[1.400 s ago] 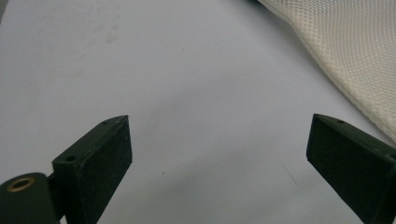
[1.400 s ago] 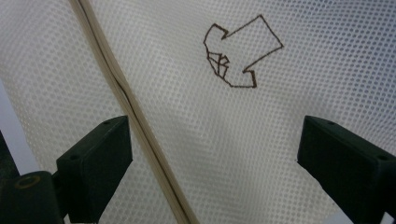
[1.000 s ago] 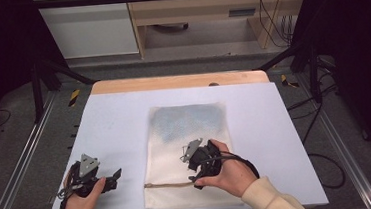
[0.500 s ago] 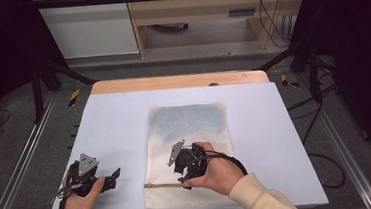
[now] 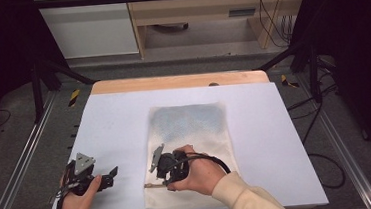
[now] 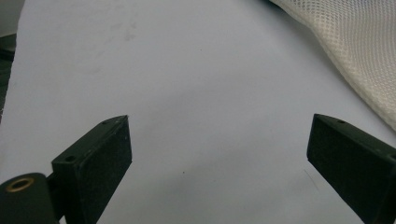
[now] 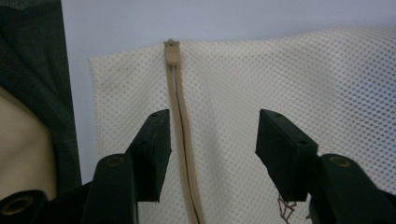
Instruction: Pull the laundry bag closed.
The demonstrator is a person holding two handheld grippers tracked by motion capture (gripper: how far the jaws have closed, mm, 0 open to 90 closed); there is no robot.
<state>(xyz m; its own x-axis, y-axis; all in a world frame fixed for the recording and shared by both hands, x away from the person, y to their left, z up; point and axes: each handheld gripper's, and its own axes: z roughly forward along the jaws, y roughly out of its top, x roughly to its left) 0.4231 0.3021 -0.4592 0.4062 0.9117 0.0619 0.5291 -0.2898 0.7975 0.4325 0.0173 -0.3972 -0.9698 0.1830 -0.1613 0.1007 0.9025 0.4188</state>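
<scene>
A cream mesh bag [image 5: 192, 149] lies flat on the white table [image 5: 115, 125]. The right gripper [image 7: 212, 135] sits over the bag's zipper [image 7: 180, 116], jaws wide apart. The left gripper [image 6: 219, 144] rests left of the bag, jaws spread.

the bag [image 7: 289, 79] is cream open-weave mesh cloth, soft and matt, with a tan woven zipper tape [image 7: 184, 158] running along it. the table top [image 5: 120, 124] looks smooth, matt and pale, with a bare wood strip [image 5: 176, 81] at its far edge. the right gripper [image 7: 212, 149] and left gripper [image 6: 219, 158] jaws are matt black with faintly grainy pads and brass-coloured metal inserts.
</scene>
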